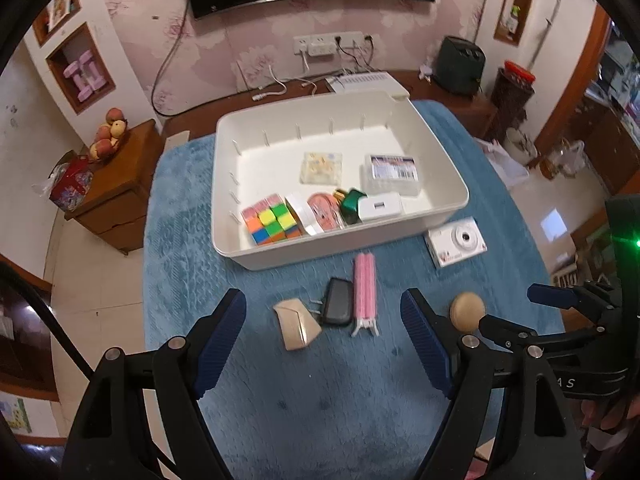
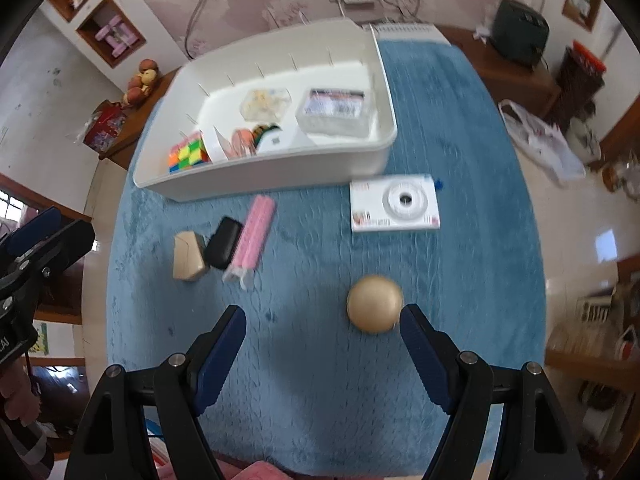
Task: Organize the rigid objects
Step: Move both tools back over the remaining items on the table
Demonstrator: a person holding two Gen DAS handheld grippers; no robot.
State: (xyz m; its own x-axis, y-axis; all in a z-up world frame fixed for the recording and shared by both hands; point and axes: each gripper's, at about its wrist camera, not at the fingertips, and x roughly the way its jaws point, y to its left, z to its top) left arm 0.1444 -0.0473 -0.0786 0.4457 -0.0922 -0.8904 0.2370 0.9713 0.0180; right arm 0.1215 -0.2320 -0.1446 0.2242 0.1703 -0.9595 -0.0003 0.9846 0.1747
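A white bin (image 1: 240, 248) (image 2: 280, 176) on the blue mat holds a colour cube (image 1: 272, 220), tape rolls, a green item, a white charger and two clear boxes. On the mat lie a beige block (image 1: 298, 324) (image 2: 188, 256), a black case (image 1: 338, 307) (image 2: 223, 242), a pink roller (image 1: 364, 292) (image 2: 254, 236), a white camera box (image 1: 456, 242) (image 2: 394, 204) and a wooden ball (image 1: 466, 308) (image 2: 374, 304). My left gripper (image 1: 324, 320) is open above the beige block and black case. My right gripper (image 2: 322, 330) is open, its right finger beside the ball.
The blue mat (image 2: 320, 380) covers a round table. A wooden cabinet (image 1: 116, 196) with fruit stands left. A white device (image 1: 368, 82) and cables lie behind the bin. The right gripper shows at the right of the left wrist view (image 1: 560, 312).
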